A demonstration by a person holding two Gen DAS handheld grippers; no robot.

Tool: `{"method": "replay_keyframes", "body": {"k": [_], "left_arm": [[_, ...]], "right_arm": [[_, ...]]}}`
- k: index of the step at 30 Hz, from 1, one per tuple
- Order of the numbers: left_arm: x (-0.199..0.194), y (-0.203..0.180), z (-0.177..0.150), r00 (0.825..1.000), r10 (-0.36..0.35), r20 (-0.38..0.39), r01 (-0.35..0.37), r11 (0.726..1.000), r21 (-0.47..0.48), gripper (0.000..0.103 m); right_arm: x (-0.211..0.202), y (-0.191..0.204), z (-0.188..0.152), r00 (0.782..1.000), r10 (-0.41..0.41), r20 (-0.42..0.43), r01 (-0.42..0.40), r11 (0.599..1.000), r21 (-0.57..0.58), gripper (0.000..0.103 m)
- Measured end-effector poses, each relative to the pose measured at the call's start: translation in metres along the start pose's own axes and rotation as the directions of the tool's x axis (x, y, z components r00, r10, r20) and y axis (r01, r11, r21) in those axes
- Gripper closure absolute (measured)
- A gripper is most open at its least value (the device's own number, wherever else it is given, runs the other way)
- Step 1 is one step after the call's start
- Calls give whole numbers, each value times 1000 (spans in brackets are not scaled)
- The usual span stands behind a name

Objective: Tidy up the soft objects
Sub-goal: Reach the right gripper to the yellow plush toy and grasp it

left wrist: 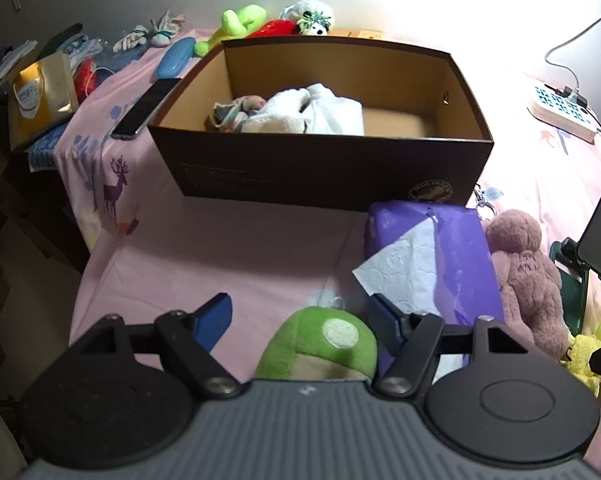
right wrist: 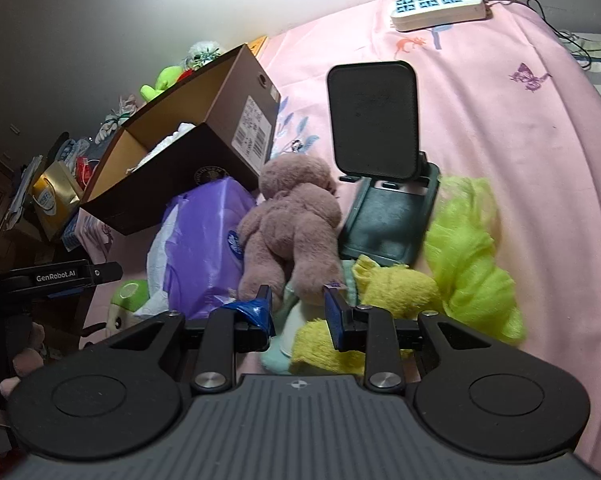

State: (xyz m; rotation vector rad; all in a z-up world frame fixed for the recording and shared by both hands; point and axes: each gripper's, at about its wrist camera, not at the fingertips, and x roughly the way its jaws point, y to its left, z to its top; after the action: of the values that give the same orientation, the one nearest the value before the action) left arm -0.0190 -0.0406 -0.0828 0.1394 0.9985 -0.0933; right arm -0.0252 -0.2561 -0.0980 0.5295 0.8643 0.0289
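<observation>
Pink bedsheet [left wrist: 220, 248] under both downward-tilted grippers, left gripper [left wrist: 300, 316] spread over green plush [left wrist: 320, 344].

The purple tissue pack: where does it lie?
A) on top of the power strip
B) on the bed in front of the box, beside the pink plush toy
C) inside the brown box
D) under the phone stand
B: the purple tissue pack lies on the pink sheet against the brown box front, with the pink plush toy next to it.

I count 1 brown box [left wrist: 320, 176] on the bed, approx mid-bed, w/ 2 soft items inside: 1 white cloth [left wrist: 320, 114], 1 striped rag [left wrist: 236, 110]. Beside it: 1 purple tissue pack [left wrist: 452, 248], 1 pink plush [left wrist: 528, 272], 1 green mushroom plush [left wrist: 324, 344]. 1 phone stand [right wrist: 384, 200], 1 power strip [right wrist: 436, 10] near the bed's far edge, 2 yellow towels [right wrist: 396, 284], 1 lime mesh [right wrist: 472, 248].
</observation>
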Motion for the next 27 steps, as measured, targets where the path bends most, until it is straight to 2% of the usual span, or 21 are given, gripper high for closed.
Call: {"method": "replay_keyframes", "body": {"k": [5, 8, 10, 14, 17, 23, 27], "left_arm": [[-1, -17, -8, 1000, -17, -12, 17, 999, 32, 31], [-2, -24, -10, 1000, -24, -19, 25, 999, 40, 30], [-3, -28, -12, 999, -26, -21, 27, 999, 47, 30], [-4, -34, -14, 999, -29, -23, 30, 998, 58, 30], [-7, -36, -16, 999, -30, -21, 31, 997, 67, 29], [-10, -39, -19, 999, -33, -24, 35, 996, 88, 27], [-15, -41, -18, 998, -64, -10, 65, 992, 110, 27]], "right_arm": [[-11, -32, -9, 998, -64, -3, 64, 996, 67, 91], [-11, -52, -14, 997, -64, -32, 68, 987, 147, 91], [-8, -61, -18, 998, -42, -51, 51, 980, 193, 91], [0, -69, -19, 997, 69, -39, -54, 949, 312, 91], [10, -66, -18, 997, 48, -55, -28, 948, 318, 90], [20, -65, -16, 997, 54, -53, -32, 933, 359, 90], [15, -62, -18, 999, 21, -49, -4, 949, 314, 99]]}}
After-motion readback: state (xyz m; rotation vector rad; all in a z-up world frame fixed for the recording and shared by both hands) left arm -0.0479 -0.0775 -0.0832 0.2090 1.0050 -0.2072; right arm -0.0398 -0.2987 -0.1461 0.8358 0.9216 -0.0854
